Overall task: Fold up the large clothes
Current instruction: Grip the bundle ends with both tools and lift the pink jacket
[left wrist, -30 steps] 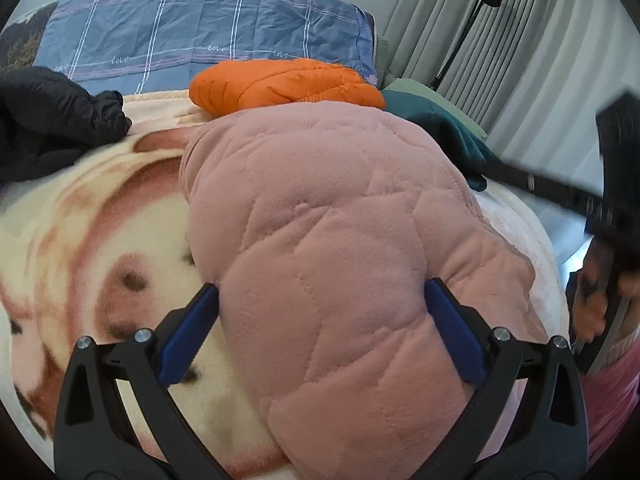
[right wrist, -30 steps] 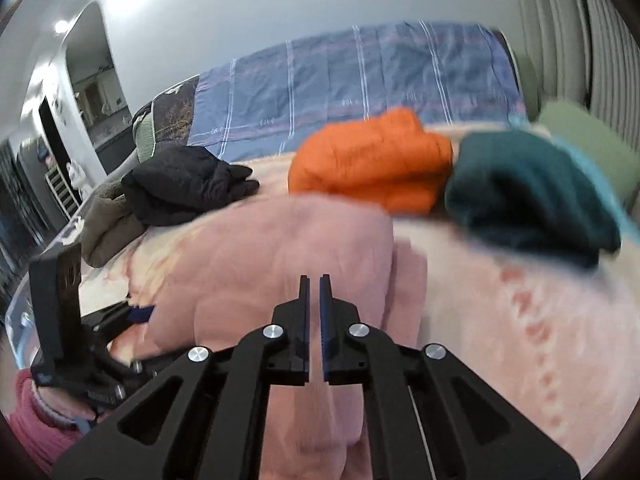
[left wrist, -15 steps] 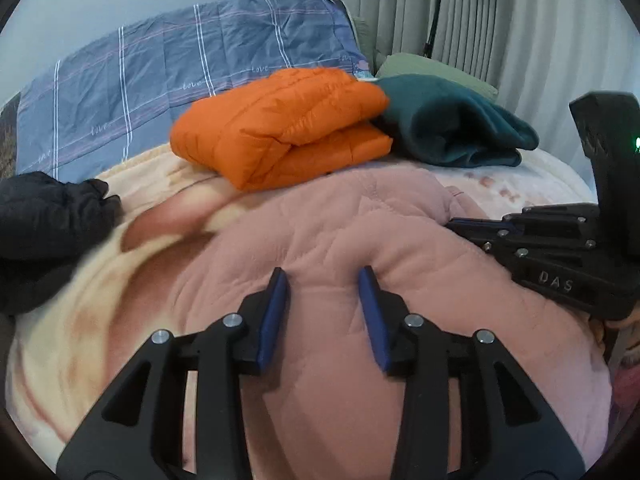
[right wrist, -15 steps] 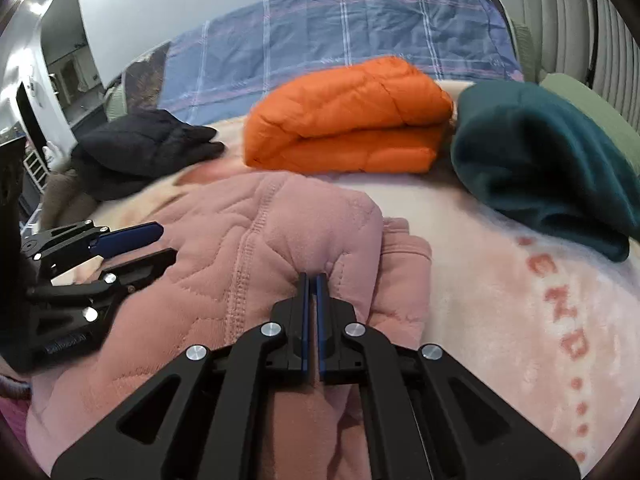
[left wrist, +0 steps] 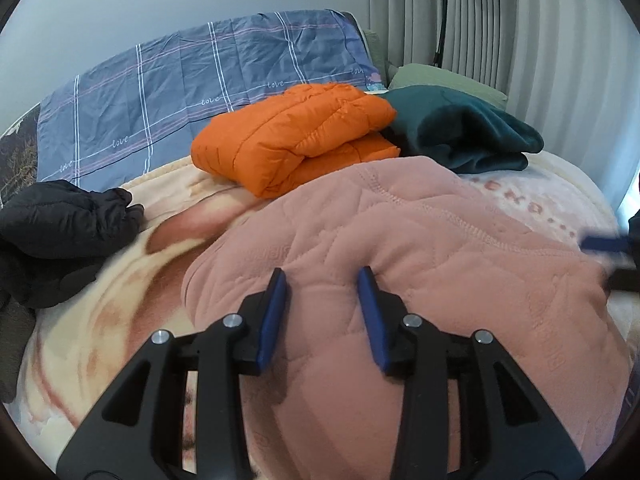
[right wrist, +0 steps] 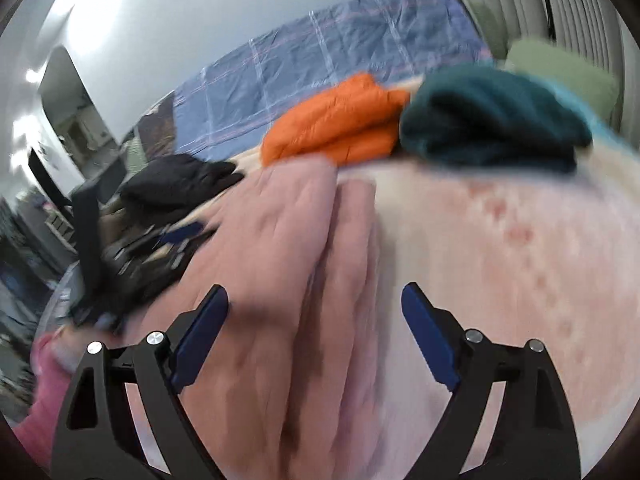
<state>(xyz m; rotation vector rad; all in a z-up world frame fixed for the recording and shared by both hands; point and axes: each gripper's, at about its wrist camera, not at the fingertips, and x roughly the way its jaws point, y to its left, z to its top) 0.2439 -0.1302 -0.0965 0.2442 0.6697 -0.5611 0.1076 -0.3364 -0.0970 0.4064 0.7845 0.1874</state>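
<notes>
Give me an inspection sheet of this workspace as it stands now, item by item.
Surface: bed with a cream and pink blanket.
Job's things: pink quilted garment lying bunched on the blanket.
Clutter: folded orange puffer jacket, folded teal garment, black jacket in a heap.
Grippers: left claw open over the pink garment; right claw open wide, view blurred.
Cables: nothing seen.
Surroundings: blue plaid sheet, green pillow, grey curtain.

- Left gripper (left wrist: 322,312): black triangular frame with cut-outs, silver screws, blue-padded fingers (left wrist: 272,318).
- Right gripper (right wrist: 316,336): same black frame, silver screws, blue pads.
- Pink sleeve (right wrist: 44,364), lower left of the right wrist view.
</notes>
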